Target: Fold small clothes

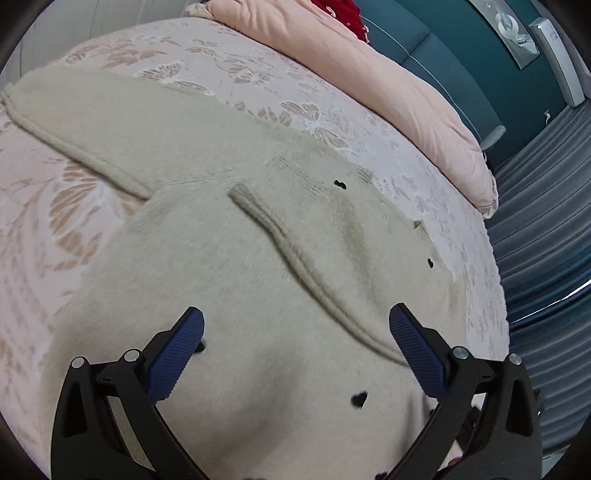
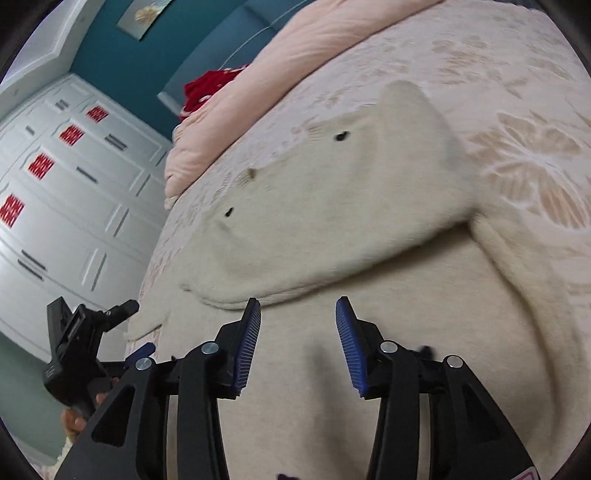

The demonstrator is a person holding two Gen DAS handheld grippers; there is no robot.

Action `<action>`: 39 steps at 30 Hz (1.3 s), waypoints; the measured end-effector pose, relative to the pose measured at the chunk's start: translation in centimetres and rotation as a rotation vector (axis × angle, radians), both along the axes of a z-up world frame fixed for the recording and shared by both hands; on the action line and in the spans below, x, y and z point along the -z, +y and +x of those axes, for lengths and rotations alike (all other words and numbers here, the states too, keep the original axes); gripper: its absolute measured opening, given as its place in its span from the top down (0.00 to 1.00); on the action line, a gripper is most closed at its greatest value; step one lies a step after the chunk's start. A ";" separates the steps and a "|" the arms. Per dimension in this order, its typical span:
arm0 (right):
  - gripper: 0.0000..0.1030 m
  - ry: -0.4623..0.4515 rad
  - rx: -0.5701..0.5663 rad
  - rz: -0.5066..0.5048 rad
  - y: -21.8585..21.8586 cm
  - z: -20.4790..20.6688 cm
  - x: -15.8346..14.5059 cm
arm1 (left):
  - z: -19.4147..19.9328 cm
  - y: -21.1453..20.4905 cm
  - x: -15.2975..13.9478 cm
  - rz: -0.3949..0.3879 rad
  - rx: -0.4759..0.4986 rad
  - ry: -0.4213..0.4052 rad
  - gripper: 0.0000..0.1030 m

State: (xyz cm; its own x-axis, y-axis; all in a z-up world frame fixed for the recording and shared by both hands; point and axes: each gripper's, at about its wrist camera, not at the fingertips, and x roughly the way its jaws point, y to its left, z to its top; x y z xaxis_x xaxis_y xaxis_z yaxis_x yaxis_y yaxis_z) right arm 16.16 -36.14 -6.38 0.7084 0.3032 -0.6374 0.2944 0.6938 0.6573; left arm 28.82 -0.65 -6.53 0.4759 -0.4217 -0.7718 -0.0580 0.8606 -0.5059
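A fuzzy cream cardigan (image 1: pixel 229 266) with small black heart-shaped buttons lies spread on the pink bedspread (image 1: pixel 236 70). One sleeve (image 1: pixel 96 122) stretches to the upper left in the left wrist view. A sleeve (image 2: pixel 332 206) is folded across the body in the right wrist view. My left gripper (image 1: pixel 295 317) is open and empty just above the cardigan's body, astride its ribbed front edge (image 1: pixel 295 254). My right gripper (image 2: pixel 297 310) is open and empty above the cardigan (image 2: pixel 314 350), near the folded sleeve's cuff edge.
A pink quilt (image 1: pixel 388 85) and a red cloth (image 1: pixel 343 14) lie at the bed's head against a teal headboard (image 1: pixel 461 74). White wardrobes (image 2: pixel 66 184) stand beyond the bed's edge. The other hand-held gripper (image 2: pixel 81 343) shows at lower left in the right wrist view.
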 end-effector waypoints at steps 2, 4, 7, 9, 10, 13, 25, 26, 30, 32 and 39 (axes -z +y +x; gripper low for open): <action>0.47 0.003 0.072 0.063 -2.2 -0.6 0.7 | 2.2 -0.2 1.7 -0.062 -0.038 0.081 0.05; 0.44 -0.011 0.112 0.121 -3.7 -0.6 1.4 | 4.1 -0.3 3.6 -0.143 -0.062 0.153 0.05; 0.42 -0.017 0.175 0.180 -5.0 0.4 2.5 | 5.7 0.0 5.0 -0.177 -0.146 0.201 0.07; 0.44 -0.041 0.203 0.197 -5.4 1.6 2.7 | 6.4 -0.1 4.2 -0.162 -0.162 0.162 0.41; 0.64 -0.054 0.199 0.198 -5.5 2.4 2.4 | 7.0 -0.5 3.6 -0.148 -0.140 0.142 0.56; 0.91 -0.158 0.203 0.162 -5.8 3.2 -0.2 | 8.1 -1.1 0.0 -0.134 -0.077 0.014 0.94; 0.90 -0.035 0.242 -0.010 -6.5 -0.4 3.3 | 4.1 1.3 2.5 -0.126 -0.080 0.031 0.39; 0.90 -0.025 0.230 -0.038 -6.1 -0.2 3.4 | 4.0 1.2 3.0 -0.151 -0.098 0.051 0.26; 0.89 -0.035 0.228 -0.094 -5.5 -0.2 3.5 | 5.5 0.5 4.6 -0.277 -0.159 0.122 0.22; 0.89 -0.040 0.234 -0.081 -5.4 -0.2 3.5 | 6.5 0.0 5.0 -0.305 -0.169 0.132 0.57; 0.87 -0.045 0.226 -0.087 -5.5 -0.3 3.5 | 5.8 0.4 -0.3 -0.283 -0.092 -0.097 0.91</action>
State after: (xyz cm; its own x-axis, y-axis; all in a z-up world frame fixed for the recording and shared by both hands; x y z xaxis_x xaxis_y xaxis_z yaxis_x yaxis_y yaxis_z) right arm 15.87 -41.65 -9.89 0.7801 0.0787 -0.6206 0.4207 0.6683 0.6135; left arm 34.61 -0.28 -6.19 0.5877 -0.5646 -0.5795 -0.0695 0.6784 -0.7314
